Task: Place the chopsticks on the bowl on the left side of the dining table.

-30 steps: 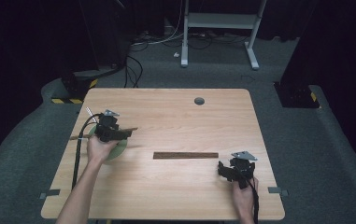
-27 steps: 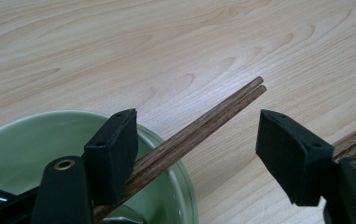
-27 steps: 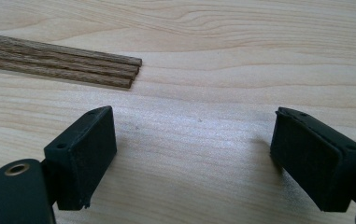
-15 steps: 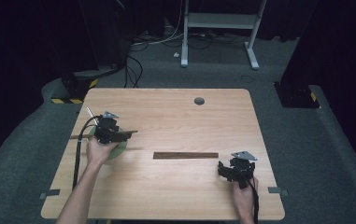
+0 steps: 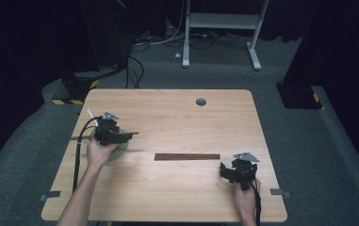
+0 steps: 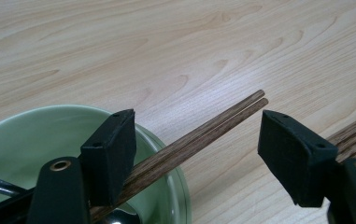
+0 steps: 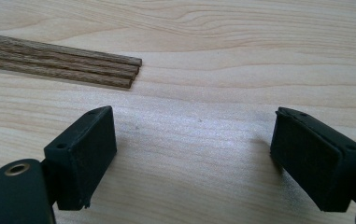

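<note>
Over the green bowl (image 6: 35,140) hangs the left gripper (image 6: 196,154), jaws wide apart, chopsticks (image 6: 199,135) resting between them on the bowl's rim; the right gripper (image 7: 194,158) sits low, open, near more sticks (image 7: 59,65).

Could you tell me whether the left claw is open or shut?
Open: the left claw has its pads wide apart, the chopsticks lying across the green bowl against one pad.

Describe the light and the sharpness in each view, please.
High view: table evenly lit, room around it dark, image soft. Left gripper view: pale glare on the wood, chopsticks sharp, near jaws softer. Right gripper view: soft jaw shadows on the wood, grain clear.
</note>
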Motion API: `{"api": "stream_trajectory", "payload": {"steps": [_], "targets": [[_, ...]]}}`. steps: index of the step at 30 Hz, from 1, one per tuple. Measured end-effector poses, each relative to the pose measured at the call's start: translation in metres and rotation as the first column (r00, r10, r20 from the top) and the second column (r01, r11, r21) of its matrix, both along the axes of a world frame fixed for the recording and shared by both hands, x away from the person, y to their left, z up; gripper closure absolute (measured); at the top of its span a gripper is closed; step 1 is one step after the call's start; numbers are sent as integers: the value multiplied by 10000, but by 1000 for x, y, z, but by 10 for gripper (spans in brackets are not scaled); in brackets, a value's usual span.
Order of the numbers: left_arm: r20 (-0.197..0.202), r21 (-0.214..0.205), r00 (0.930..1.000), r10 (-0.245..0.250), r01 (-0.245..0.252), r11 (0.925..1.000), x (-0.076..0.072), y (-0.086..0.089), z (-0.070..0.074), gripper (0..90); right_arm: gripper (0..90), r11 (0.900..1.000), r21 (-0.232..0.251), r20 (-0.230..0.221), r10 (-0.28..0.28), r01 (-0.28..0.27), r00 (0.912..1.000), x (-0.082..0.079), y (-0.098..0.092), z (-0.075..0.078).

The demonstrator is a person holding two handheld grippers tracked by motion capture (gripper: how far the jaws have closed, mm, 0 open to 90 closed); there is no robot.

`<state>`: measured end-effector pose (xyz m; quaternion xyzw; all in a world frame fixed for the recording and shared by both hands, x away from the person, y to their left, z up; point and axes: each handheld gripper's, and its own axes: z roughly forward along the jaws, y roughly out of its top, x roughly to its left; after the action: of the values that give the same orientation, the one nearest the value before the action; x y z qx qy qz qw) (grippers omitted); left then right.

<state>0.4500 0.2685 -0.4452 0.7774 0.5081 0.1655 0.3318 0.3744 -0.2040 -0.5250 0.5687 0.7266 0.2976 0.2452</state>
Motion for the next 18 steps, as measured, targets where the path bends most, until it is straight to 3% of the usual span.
{"api": "stream_trajectory", "payload": {"steps": [18], "targets": [[530, -512, 9986, 74, -46, 9987, -14, -1, 15, 267, 139, 10000, 0, -2, -1, 1, 10000, 0, 0, 0]]}}
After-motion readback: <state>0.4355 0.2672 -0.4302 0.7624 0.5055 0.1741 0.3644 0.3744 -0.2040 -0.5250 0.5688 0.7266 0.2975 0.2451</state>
